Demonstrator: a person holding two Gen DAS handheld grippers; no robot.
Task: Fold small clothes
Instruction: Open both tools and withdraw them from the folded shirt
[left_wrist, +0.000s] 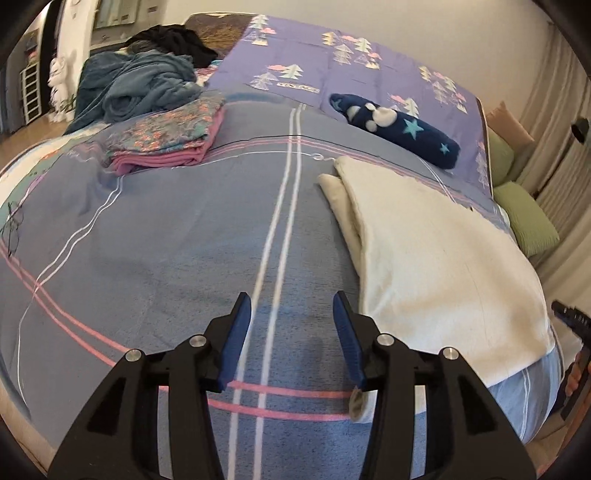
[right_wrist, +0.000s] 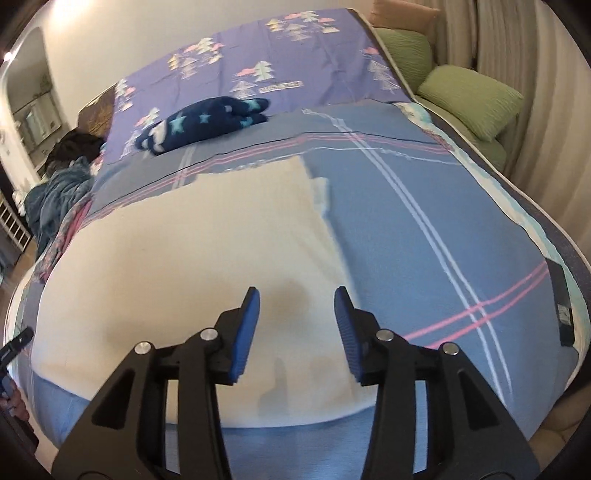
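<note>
The cream cloth (right_wrist: 207, 266) lies flat on the bed (left_wrist: 166, 240), right under the right gripper (right_wrist: 297, 332). The left gripper (left_wrist: 291, 339) is beside it. Both jaws are spread and hold nothing.

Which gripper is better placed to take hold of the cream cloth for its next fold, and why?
The right gripper. It hangs open directly over the cream cloth. The left gripper, also open, is over the bare blue bedspread, with the cloth off to its right side.

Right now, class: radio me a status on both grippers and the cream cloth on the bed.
Left gripper open, empty. Right gripper open, empty, over cream cloth. Cloth folded flat on bed. Nothing in the way.
</note>
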